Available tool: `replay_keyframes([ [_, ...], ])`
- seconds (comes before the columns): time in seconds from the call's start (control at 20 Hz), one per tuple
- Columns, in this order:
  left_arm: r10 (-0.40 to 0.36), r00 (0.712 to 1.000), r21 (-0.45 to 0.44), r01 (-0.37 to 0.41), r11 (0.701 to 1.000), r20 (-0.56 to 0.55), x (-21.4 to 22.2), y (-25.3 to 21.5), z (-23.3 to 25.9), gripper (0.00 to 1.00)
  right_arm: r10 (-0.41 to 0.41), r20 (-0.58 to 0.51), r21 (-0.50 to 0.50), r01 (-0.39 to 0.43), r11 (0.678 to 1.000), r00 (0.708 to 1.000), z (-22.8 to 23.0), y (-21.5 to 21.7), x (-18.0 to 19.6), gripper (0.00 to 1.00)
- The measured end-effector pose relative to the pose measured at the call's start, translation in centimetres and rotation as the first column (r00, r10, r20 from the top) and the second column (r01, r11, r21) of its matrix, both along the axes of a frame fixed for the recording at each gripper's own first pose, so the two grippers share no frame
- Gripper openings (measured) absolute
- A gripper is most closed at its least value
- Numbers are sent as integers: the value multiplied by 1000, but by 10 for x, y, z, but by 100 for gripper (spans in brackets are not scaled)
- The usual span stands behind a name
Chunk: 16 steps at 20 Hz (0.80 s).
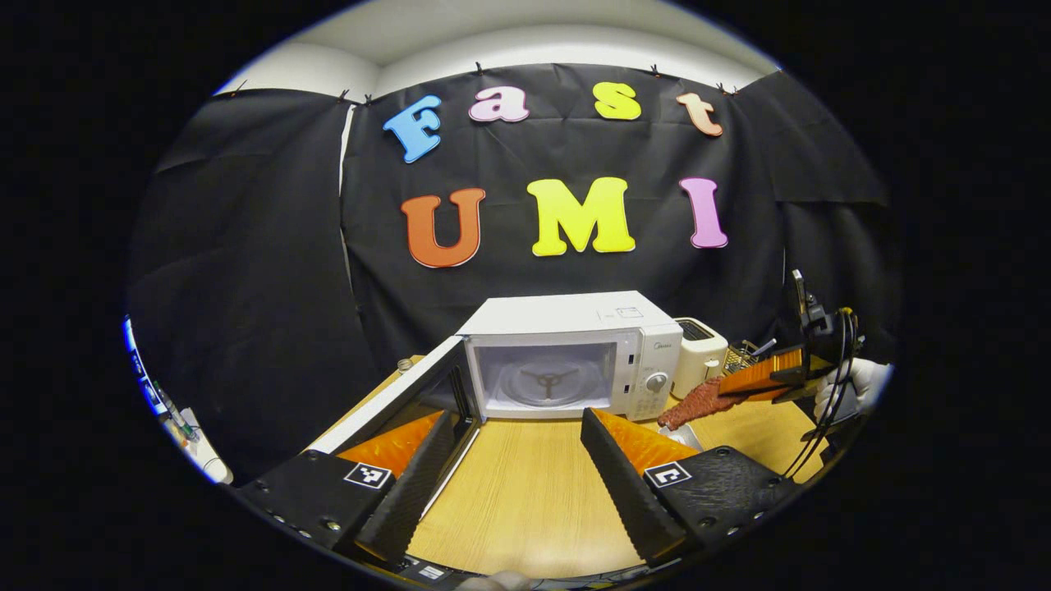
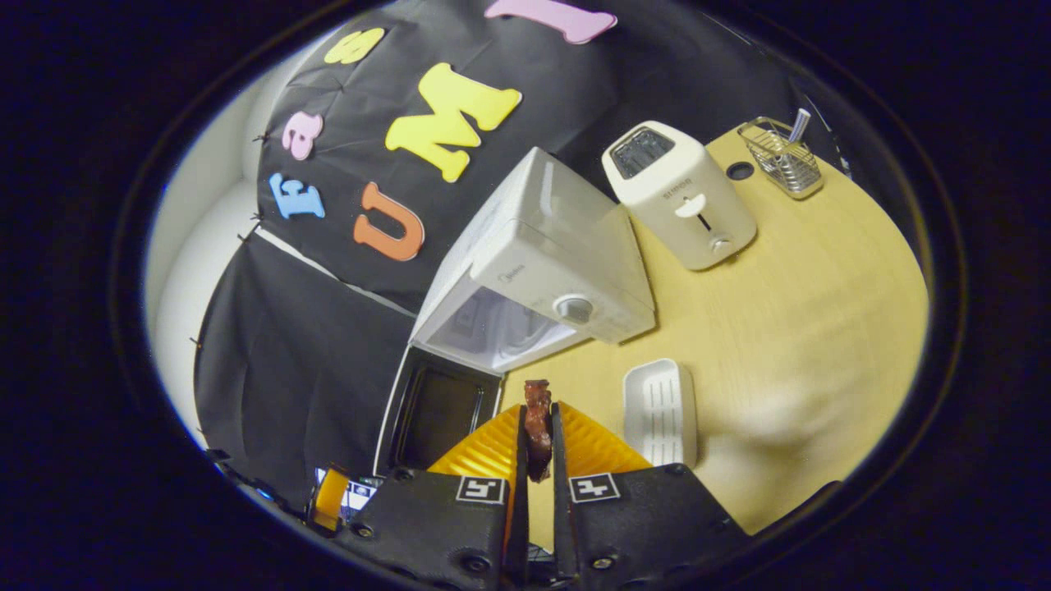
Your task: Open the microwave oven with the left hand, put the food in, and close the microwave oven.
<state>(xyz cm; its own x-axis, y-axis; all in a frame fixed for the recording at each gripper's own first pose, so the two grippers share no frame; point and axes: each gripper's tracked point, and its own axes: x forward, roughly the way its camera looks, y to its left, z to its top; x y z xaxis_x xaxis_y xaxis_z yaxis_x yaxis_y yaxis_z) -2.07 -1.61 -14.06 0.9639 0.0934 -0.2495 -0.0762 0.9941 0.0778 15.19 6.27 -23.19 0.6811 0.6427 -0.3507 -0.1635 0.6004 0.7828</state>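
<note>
The white microwave (image 1: 575, 349) stands at the back of the wooden table with its door (image 1: 394, 394) swung wide to the left; its cavity and turntable (image 1: 546, 382) are bare. My left gripper (image 1: 517, 447) is open low in front of it, holding nothing, its left finger beside the door. At the right, my right gripper (image 1: 739, 386) holds a reddish-brown strip of food (image 1: 698, 402) above the table, a gloved hand (image 1: 858, 382) behind it. In the right gripper view my right gripper (image 2: 538, 427) is shut on the food (image 2: 538, 423), tilted over the microwave (image 2: 542, 263) and its open door (image 2: 435, 410).
A white toaster (image 2: 681, 193) stands right of the microwave, with a wire basket (image 2: 780, 156) farther back. A white ribbed tray (image 2: 659, 410) lies on the table (image 2: 780, 328) in front of the microwave's control panel.
</note>
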Motion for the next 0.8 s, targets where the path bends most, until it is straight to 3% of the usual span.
replay_keyframes([
  [0.25, -95, 995, -6, 95, 995, -7, 1, 34, -9, 96, -189, 56, 47, 186, 981, 980, 13, 54, 15, 15],
  [0.4, -142, 990, -7, 142, 990, -14, 1, 48, -22, 96, -257, 76, 81, 250, 965, 964, 9, 97, 27, 15],
  [0.55, -164, 986, 13, 164, 986, -17, -2, 65, -36, 96, -337, 131, 96, 326, 940, 932, 1, 136, 53, 15],
  [0.7, -167, 986, 56, 168, 984, -17, -4, 83, -54, 96, -420, 120, 169, 398, 902, 900, -10, 180, 82, 15],
  [0.8, -172, 985, 39, 172, 984, -15, -7, 90, -62, 96, -451, 122, 180, 427, 886, 884, -17, 207, 99, 16],
])
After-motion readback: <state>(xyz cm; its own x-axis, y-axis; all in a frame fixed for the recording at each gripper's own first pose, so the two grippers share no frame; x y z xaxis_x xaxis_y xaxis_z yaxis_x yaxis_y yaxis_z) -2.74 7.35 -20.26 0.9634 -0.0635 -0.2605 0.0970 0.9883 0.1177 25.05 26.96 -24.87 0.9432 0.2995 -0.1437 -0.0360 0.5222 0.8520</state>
